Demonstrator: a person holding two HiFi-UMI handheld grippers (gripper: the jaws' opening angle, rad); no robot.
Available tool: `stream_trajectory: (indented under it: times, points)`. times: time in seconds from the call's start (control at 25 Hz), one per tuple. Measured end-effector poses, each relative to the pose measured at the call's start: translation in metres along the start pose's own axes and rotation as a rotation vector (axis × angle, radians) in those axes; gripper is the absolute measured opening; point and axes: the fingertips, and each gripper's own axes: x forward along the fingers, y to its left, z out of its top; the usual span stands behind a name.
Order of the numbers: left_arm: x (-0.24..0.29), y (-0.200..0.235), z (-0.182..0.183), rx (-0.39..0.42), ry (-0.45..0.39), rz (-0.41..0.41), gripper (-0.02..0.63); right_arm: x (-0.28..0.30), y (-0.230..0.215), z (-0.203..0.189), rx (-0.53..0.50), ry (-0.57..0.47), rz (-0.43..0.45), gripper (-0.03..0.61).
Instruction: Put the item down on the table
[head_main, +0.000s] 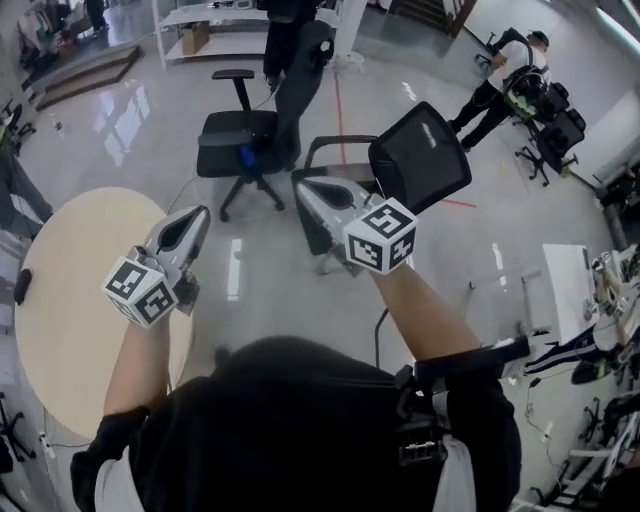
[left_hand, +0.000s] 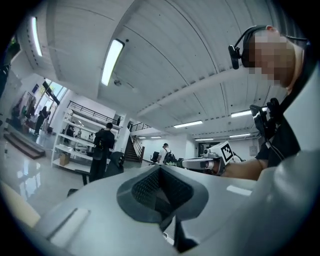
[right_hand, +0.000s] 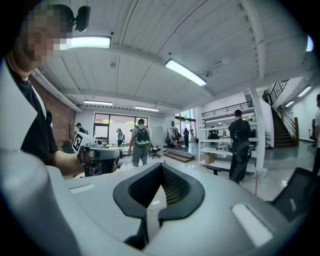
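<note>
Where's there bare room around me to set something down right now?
The round table on your left is almost wholly bare; only a small dark object shows at its left edge. The floor between the table and the chairs is open too. Ahead it is crowded: a black chair and a mesh-backed chair stand close together.

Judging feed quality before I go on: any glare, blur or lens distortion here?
Head view: glare patches on the glossy floor, otherwise sharp. Left gripper view: fisheye bend, dark corners, bright strip light. Right gripper view: same bend, overhead lamp blown out.
</note>
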Motion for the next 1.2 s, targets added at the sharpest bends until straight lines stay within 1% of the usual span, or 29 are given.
stream_trajectory:
  times: [0.08,0.2,0.36,0.44,0.52,0.64,0.72,1.0,1.2]
  points:
    - [0.016,-0.029,-0.017,-0.014,0.007,-0.031,-0.006,-0.039,-0.015,-0.012,0.009,0.010,-0.049,0.012]
    - [0.036,-0.060,-0.037,-0.021,0.044,-0.092,-0.006,-0.084,-0.030,-0.031,0.059,0.010,-0.130,0.012]
    - [0.056,-0.070,-0.056,-0.027,0.073,-0.182,-0.006,-0.120,-0.045,-0.052,0.148,-0.012,-0.247,0.011]
    - [0.057,-0.071,-0.058,-0.032,0.084,-0.203,-0.006,-0.133,-0.043,-0.062,0.196,-0.023,-0.284,0.012]
    - [0.055,-0.075,-0.055,-0.032,0.101,-0.207,-0.006,-0.142,-0.040,-0.069,0.221,-0.032,-0.306,0.012]
    - [0.052,-0.076,-0.052,-0.024,0.110,-0.218,-0.006,-0.147,-0.037,-0.070,0.235,-0.052,-0.320,0.012]
    - [0.048,-0.072,-0.053,-0.022,0.109,-0.221,-0.006,-0.142,-0.033,-0.068,0.227,-0.055,-0.317,0.012]
    - [0.026,-0.055,-0.051,-0.032,0.114,-0.175,-0.006,-0.119,-0.016,-0.065,0.197,-0.039,-0.271,0.012]
    - [0.022,-0.040,-0.044,-0.030,0.095,-0.151,-0.006,-0.106,-0.017,-0.051,0.202,-0.078,-0.234,0.014]
